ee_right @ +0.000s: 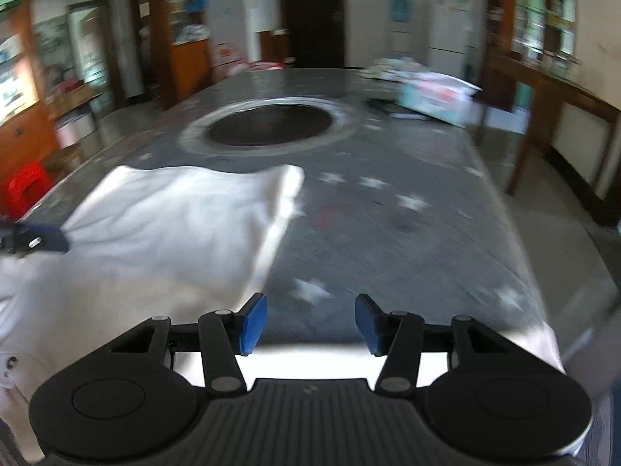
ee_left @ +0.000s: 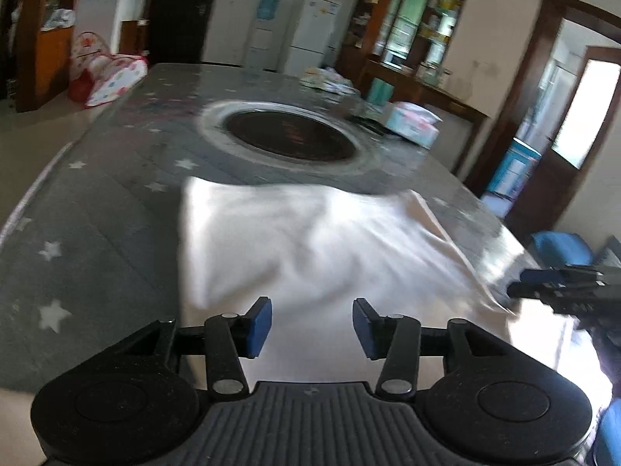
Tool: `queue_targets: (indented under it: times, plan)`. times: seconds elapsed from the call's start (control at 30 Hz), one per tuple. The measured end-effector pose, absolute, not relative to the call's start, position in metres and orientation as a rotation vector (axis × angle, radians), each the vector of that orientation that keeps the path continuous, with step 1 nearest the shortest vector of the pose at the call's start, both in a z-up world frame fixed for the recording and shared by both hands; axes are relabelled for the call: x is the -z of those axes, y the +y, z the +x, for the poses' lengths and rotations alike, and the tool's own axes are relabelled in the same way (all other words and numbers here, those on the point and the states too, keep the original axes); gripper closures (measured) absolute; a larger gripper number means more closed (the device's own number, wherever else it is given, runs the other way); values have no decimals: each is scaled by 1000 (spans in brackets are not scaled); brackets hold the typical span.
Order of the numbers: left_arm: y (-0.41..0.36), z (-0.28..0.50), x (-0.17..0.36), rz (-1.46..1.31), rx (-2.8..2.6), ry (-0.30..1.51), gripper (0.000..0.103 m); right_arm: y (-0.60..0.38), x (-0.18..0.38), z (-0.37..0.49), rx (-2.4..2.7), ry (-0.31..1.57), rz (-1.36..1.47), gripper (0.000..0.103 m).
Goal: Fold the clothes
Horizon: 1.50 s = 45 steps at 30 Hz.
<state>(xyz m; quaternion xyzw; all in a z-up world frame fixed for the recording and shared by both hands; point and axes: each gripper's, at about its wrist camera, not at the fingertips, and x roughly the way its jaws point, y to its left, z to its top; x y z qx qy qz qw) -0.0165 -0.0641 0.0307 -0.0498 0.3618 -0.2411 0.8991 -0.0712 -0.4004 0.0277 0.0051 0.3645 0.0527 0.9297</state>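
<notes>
In the left wrist view, the left gripper [ee_left: 312, 326] is seen nearest, its blue pads [ee_left: 259, 326] held apart with nothing clamped between them, above the near part of the white garment [ee_left: 310, 240]. The garment is spread flat on the grey star-patterned table cover [ee_left: 97, 202], with one edge turned up along its right side. The right gripper [ee_left: 574, 285] is seen at that right edge; in its own view the right gripper [ee_right: 311, 324] is likewise parted and empty, over bare cover just beside the garment [ee_right: 174, 225]. Beyond the garment a dark round recess [ee_left: 289, 136] is set into the table; whether anything lies in it cannot be told. Farther off, a pastel package [ee_left: 413, 122] lies near the table's far right edge. A white refrigerator [ee_left: 310, 33] and filled shelves [ee_left: 419, 23] are seen against the back wall.
</notes>
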Motion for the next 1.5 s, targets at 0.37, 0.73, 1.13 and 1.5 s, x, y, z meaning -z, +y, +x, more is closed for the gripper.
queue_targets:
  times: [0.37,0.73,1.13,1.5]
  plan:
    - [-111,-69,-33,-16,616,743,41,-484,-16,-121,229,722,97,52]
    - [-135,-88,-36,37,663,738,36,-519,-4,-126,277,704,200,60]
    - [-170,-103,-26,117,723,738,35,-511,-31,-137,179,634,262,92]
    - [-197,-117,-12,222,746,690,35,-477,-99,-145,19,518,208,93]
